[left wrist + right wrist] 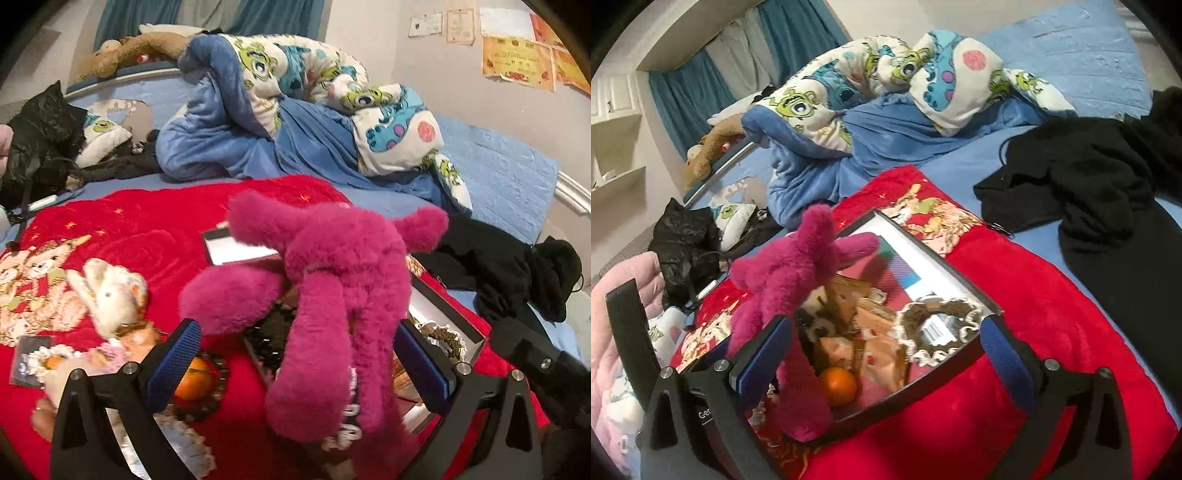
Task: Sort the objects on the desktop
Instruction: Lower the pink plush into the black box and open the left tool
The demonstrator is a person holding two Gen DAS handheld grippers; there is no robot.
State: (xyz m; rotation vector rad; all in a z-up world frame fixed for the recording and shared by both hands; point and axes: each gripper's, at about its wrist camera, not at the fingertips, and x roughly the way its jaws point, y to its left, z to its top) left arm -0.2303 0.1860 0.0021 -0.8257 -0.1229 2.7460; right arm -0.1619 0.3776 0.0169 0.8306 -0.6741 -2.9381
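While both tools stand wide apart, left tool and right tool, the pink plush drapes over the box at centre frame; drop-off looks done, so next fetch the white plush.

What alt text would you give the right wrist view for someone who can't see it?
The open right claw hovers over a dark-rimmed box on a red blanket. A magenta plush toy drapes over the box's left edge, above an orange, snack packets and a lace-edged mirror. Black clothing lies to the right.
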